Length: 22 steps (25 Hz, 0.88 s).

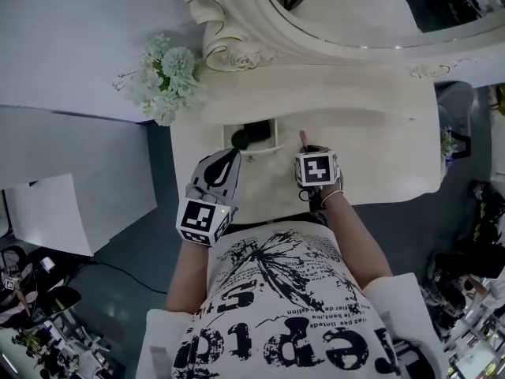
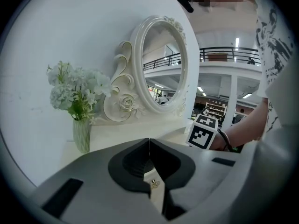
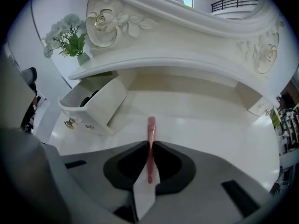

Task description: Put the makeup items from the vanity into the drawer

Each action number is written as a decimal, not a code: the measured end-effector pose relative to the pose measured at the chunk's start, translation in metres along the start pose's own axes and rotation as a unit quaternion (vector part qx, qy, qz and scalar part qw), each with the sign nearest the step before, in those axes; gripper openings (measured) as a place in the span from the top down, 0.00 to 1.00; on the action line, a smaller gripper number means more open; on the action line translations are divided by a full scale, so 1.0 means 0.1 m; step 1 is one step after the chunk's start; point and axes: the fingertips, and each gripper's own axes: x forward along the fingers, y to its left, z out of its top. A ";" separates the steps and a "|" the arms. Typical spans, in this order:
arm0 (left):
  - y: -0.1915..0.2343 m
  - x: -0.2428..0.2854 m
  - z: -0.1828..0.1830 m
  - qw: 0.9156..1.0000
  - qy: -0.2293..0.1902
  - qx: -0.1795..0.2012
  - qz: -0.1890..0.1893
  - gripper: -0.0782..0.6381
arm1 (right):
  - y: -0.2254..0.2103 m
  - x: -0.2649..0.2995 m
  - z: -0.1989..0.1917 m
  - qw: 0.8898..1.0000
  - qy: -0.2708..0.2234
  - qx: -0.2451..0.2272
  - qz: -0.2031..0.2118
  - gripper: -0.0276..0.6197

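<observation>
A small white drawer (image 1: 274, 135) stands pulled out at the vanity's left, with dark makeup items (image 1: 248, 135) inside. In the right gripper view the same drawer (image 3: 103, 104) shows at the left, its dark contents (image 3: 87, 100) only partly seen. My right gripper (image 1: 305, 149) hovers over the vanity top just right of the drawer, shut on a thin pink makeup stick (image 3: 151, 129) that pokes out forward past the jaws (image 1: 303, 138). My left gripper (image 1: 230, 156) sits at the drawer's front, its jaws closed together (image 2: 149, 142) with nothing between them.
An ornate oval mirror (image 1: 355, 18) rises at the back of the white vanity top (image 1: 371, 144). A vase of pale flowers (image 1: 166, 81) stands at the back left. A person's hand and the right gripper's marker cube (image 2: 203, 133) show in the left gripper view.
</observation>
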 end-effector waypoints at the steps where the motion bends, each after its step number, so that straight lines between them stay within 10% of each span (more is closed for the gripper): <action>1: 0.01 0.00 0.01 1.000 -0.001 0.000 0.000 0.86 | 0.00 0.00 0.00 1.000 0.001 0.001 0.001 0.87; 22: 0.17 -0.30 0.21 0.998 -0.045 0.009 0.039 0.86 | 0.52 -0.73 0.65 0.989 -0.090 -0.092 0.072 0.87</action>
